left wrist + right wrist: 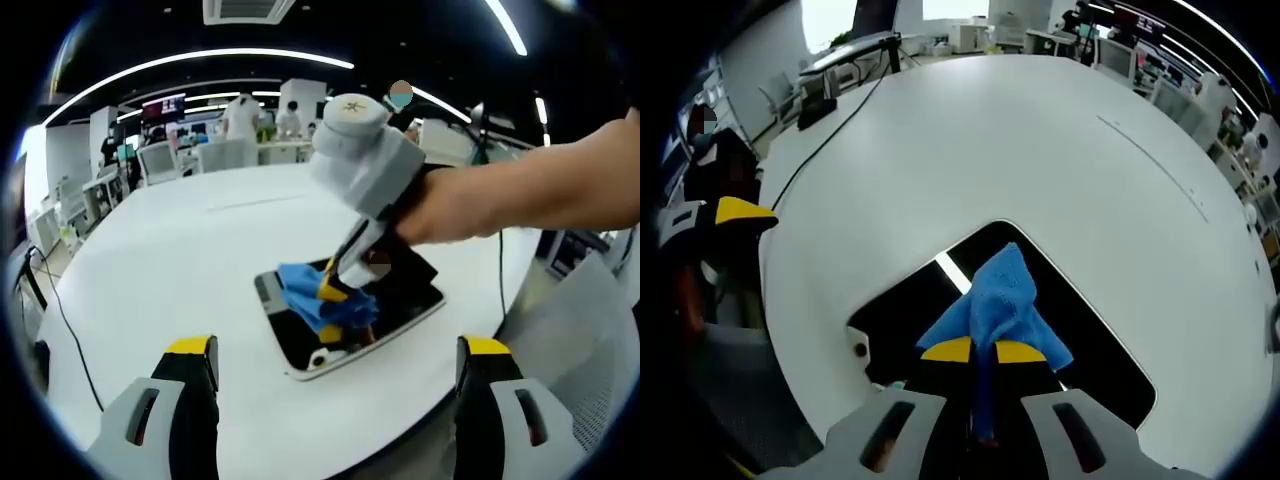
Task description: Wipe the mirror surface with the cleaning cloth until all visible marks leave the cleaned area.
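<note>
Left gripper [335,400] nearest, jaws spread wide and empty, held back off the work. Beyond it, right gripper [983,351] pinched tight on the blue cleaning cloth [998,300], bunched and pressed onto the mirror [1100,350] for wiping. Mirror flat near the white table [1040,140] edge, likely for reach.

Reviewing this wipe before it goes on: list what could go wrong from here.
1. The mirror lies flat on the white table with the left gripper open and off it, so strokes might slide it toward the near edge.
2. The right gripper pinches the blue cloth in a bunch, so little fabric may touch the glass and marks could remain.
</note>
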Demonstrator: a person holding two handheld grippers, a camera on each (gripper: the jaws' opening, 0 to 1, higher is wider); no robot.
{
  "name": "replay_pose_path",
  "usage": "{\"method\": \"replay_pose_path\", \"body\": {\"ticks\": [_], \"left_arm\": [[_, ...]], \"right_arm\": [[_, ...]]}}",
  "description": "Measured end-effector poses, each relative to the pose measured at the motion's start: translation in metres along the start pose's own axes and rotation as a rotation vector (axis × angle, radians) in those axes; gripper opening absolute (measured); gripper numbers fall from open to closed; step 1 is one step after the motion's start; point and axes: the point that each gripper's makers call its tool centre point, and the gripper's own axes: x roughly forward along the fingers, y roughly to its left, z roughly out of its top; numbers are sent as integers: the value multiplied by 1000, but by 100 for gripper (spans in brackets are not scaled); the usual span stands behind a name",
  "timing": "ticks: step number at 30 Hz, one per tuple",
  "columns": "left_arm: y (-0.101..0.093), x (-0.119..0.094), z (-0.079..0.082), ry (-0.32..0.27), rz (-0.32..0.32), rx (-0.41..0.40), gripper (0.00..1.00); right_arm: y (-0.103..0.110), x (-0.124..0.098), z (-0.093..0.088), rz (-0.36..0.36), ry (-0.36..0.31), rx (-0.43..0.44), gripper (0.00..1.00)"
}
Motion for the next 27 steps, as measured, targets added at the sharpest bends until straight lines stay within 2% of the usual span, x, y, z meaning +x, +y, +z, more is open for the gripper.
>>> {"method": "replay_pose_path", "body": {"ticks": [27], "left_arm": [[-1,-2,-4,16,-4,-3,99]], "right_arm": [[34,-14,-25,24,-7,1,1]]}}
